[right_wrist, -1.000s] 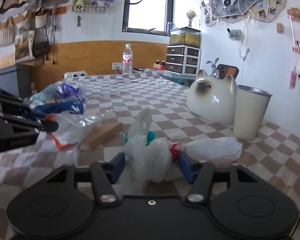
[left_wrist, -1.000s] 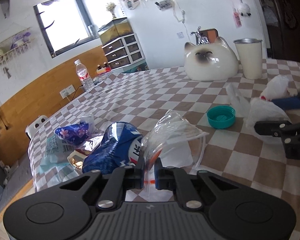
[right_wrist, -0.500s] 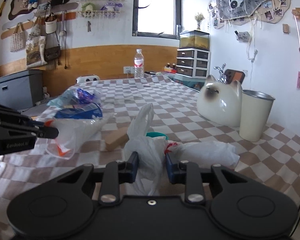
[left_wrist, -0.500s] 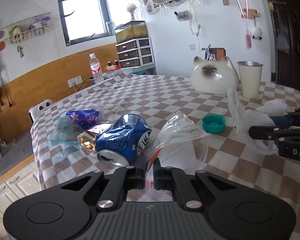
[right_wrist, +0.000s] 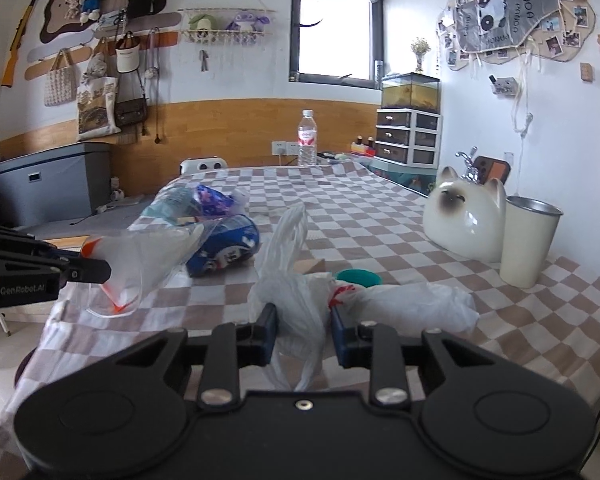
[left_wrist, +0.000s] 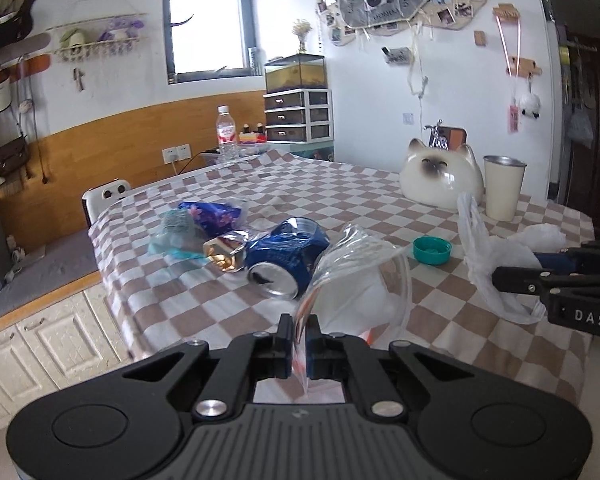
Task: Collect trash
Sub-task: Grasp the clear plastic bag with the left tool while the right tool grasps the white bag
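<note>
My left gripper (left_wrist: 298, 330) is shut on a clear plastic zip bag (left_wrist: 360, 280) and holds it up above the near table edge; the bag also shows in the right wrist view (right_wrist: 140, 264). My right gripper (right_wrist: 304, 324) is shut on a white plastic bag (right_wrist: 288, 280), seen in the left wrist view (left_wrist: 488, 264) lifted off the table. On the checkered table lie a crushed blue can (left_wrist: 288, 256), a gold foil wrapper (left_wrist: 224, 252), a purple flowered packet (left_wrist: 214, 216), a teal wrapper (left_wrist: 172, 236) and a teal lid (left_wrist: 432, 250).
A ceramic cat (left_wrist: 440, 178) and a metal-rimmed cream cup (left_wrist: 502, 188) stand at the table's far right. A water bottle (left_wrist: 227, 136) stands at the far edge. A second white bag (right_wrist: 412, 304) and a wooden block (right_wrist: 310, 266) lie near my right gripper. White cabinets (left_wrist: 48, 340) are below left.
My right gripper closed on the white bag and raised it. My left gripper lifted and pulled back with the clear bag, so more of the table's near edge shows.
</note>
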`<control>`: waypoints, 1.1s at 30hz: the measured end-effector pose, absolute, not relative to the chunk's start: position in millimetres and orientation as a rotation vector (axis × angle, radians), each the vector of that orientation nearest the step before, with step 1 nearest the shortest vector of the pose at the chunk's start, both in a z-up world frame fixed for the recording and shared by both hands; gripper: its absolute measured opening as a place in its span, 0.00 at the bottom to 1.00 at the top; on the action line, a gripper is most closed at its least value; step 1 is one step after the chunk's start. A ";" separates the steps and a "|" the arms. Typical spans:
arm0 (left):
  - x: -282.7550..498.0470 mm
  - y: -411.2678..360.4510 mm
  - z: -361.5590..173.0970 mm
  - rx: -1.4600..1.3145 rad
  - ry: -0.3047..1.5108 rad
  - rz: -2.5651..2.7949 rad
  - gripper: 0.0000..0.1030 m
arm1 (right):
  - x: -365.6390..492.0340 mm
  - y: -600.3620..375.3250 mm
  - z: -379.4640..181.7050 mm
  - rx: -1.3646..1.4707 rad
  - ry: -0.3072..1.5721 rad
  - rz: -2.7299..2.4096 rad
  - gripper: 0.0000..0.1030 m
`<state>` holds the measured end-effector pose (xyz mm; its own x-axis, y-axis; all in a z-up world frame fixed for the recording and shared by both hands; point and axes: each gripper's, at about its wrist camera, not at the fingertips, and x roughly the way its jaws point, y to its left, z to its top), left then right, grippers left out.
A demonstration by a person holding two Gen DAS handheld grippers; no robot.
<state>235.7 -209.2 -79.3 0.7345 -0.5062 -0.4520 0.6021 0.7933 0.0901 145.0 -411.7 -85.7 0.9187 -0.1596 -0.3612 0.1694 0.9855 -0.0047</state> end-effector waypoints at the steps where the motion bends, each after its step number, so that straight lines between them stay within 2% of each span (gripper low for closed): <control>1: 233.3 -202.9 -78.5 0.219 0.433 -0.618 0.06 | 142.9 -408.0 -84.3 0.025 0.367 -0.160 0.28; 10: 218.8 -154.6 -91.0 -0.024 0.546 -0.657 0.06 | 139.5 -372.5 -74.1 0.076 0.350 -0.025 0.28; 15: 212.3 -155.3 -95.2 0.037 0.522 -0.653 0.08 | 141.4 -344.8 -68.0 0.042 0.345 0.060 0.28; 17: 209.6 -158.2 -95.2 0.105 0.479 -0.636 0.12 | 141.6 -337.9 -66.8 0.025 0.344 0.068 0.28; 19: 208.4 -162.4 -94.0 0.163 0.435 -0.629 0.22 | 141.6 -334.5 -66.3 0.021 0.347 0.073 0.28; 33: 203.1 -179.9 -85.8 0.309 0.306 -0.737 0.23 | 144.5 -351.2 -64.5 0.036 0.354 0.034 0.28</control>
<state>203.1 -179.9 -85.8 0.7009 -0.6057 -0.3765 0.6944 0.7001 0.1665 144.5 -351.2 -64.4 0.9375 0.0393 -0.3458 -0.0267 0.9988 0.0412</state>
